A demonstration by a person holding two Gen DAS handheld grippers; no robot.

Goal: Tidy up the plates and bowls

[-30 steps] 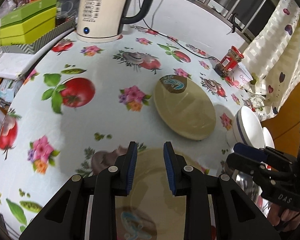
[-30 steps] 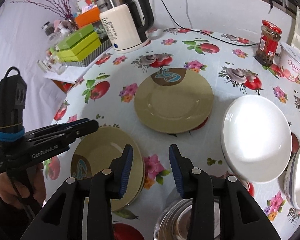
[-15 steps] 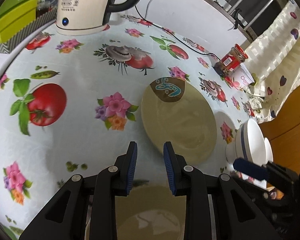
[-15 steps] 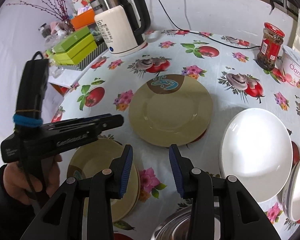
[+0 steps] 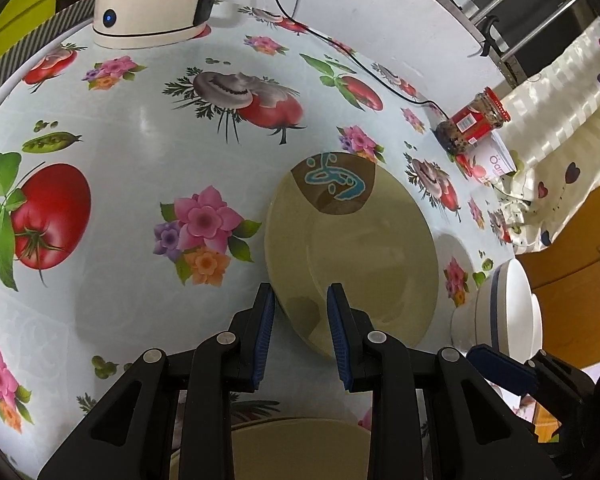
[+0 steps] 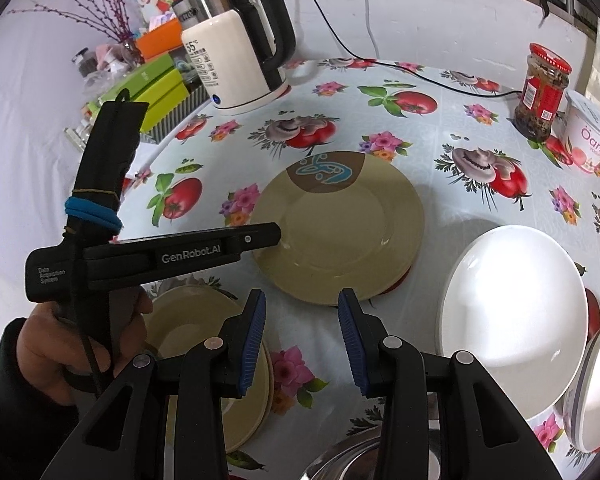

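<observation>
An olive plate (image 5: pixel 352 248) with a brown and blue patch lies in the middle of the flowered tablecloth (image 5: pixel 140 128). My left gripper (image 5: pixel 300 304) is open, and the plate's near-left rim shows between its blue pads without being pressed. From the right wrist view that gripper (image 6: pixel 276 236) hovers at the left rim of the same olive plate (image 6: pixel 336 232). A stack of olive plates (image 6: pixel 188 328) sits nearer, below the left hand. My right gripper (image 6: pixel 302 304) is open and holds nothing, above the cloth in front of the middle plate.
A white plate (image 6: pixel 512 320) and a blue-striped white bowl (image 6: pixel 596 384) lie at the right. A steel bowl (image 6: pixel 364 452) sits under my right gripper. At the back stand a kettle (image 6: pixel 240 52) with its cord, green boxes (image 6: pixel 156 84), a jar (image 6: pixel 544 88) and a yogurt tub (image 6: pixel 592 136).
My left gripper has moved forward and down, from over the olive stack to the near-left rim of the middle plate. The right gripper has stayed almost still.
</observation>
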